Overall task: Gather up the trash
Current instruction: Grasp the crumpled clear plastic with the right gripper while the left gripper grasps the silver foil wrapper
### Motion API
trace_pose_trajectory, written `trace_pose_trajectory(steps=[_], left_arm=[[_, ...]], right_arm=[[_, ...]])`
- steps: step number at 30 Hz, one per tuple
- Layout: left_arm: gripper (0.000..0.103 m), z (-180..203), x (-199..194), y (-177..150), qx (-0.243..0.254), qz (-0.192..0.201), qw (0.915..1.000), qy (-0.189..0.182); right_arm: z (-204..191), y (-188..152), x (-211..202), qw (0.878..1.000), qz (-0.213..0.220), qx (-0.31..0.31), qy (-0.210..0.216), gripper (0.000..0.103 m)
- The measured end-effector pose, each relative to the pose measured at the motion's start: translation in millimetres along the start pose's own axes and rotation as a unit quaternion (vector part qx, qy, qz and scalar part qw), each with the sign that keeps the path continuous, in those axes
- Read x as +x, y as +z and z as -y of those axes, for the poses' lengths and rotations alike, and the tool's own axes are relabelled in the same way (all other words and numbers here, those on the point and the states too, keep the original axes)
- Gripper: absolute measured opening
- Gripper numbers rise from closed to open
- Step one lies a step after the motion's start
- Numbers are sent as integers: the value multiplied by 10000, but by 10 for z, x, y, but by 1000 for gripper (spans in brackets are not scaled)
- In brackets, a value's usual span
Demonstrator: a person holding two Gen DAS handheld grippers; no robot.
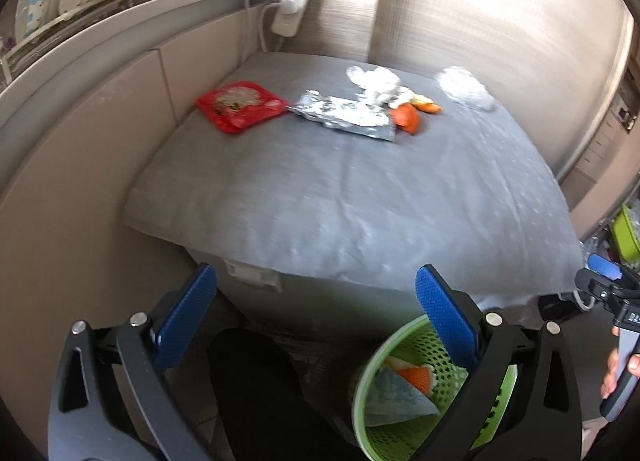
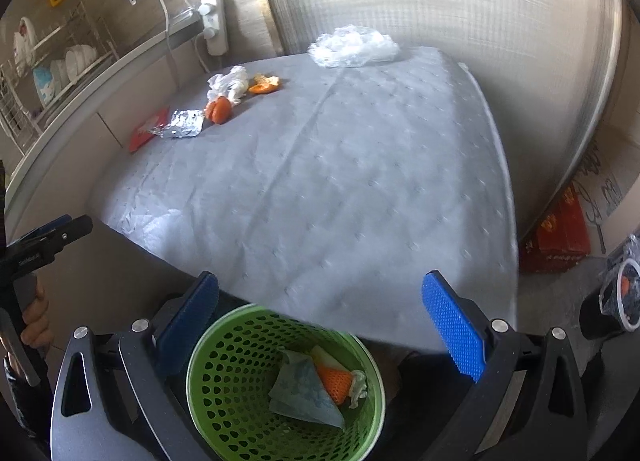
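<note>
We look from two wrist-mounted fisheye cameras, each angled steeply downward along its own tool. The left view sits at the near edge of the grey-covered worktop [image 1: 340, 189], facing toward the back wall, with the green basket [image 1: 374, 377] low on its right. The right view stands just beside it, facing the same way, with the basket [image 2: 208, 365] almost straight below. Both share the worktop [image 2: 320, 181], the litter at its far side, and the basket; each catches the other tool at its edge.
</note>
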State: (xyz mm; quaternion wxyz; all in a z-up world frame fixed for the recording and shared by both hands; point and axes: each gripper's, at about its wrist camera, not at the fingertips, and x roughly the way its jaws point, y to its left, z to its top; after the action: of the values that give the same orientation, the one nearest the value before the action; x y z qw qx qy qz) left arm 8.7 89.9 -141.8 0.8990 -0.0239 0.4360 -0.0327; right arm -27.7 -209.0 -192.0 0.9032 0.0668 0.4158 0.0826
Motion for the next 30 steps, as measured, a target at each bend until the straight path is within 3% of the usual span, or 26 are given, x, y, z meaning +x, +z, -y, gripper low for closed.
trace_pose_trajectory(steps=[10, 14, 22, 27, 30], left_arm=[[95, -278, 227, 450, -305, 4, 9992, 262], [95, -330, 345, 681, -435, 8, 9989, 200], [95, -286, 450, 885, -595, 62, 9981, 174], [95, -302, 487, 867, -650, 1, 9977, 173], [95, -317, 486, 861, -665, 1, 9977, 153]], right_arm=[[-598, 578, 391, 9941, 17, -898, 605, 101], [-830, 872, 559, 9890, 115, -1256, 772, 101], [-1043, 1661, 950, 9876, 381, -1303, 789, 101], [-1195, 2052, 1329, 9881, 256, -1345, 700, 100], [-1305, 2166, 1537, 9873, 153, -1437, 658, 93]])
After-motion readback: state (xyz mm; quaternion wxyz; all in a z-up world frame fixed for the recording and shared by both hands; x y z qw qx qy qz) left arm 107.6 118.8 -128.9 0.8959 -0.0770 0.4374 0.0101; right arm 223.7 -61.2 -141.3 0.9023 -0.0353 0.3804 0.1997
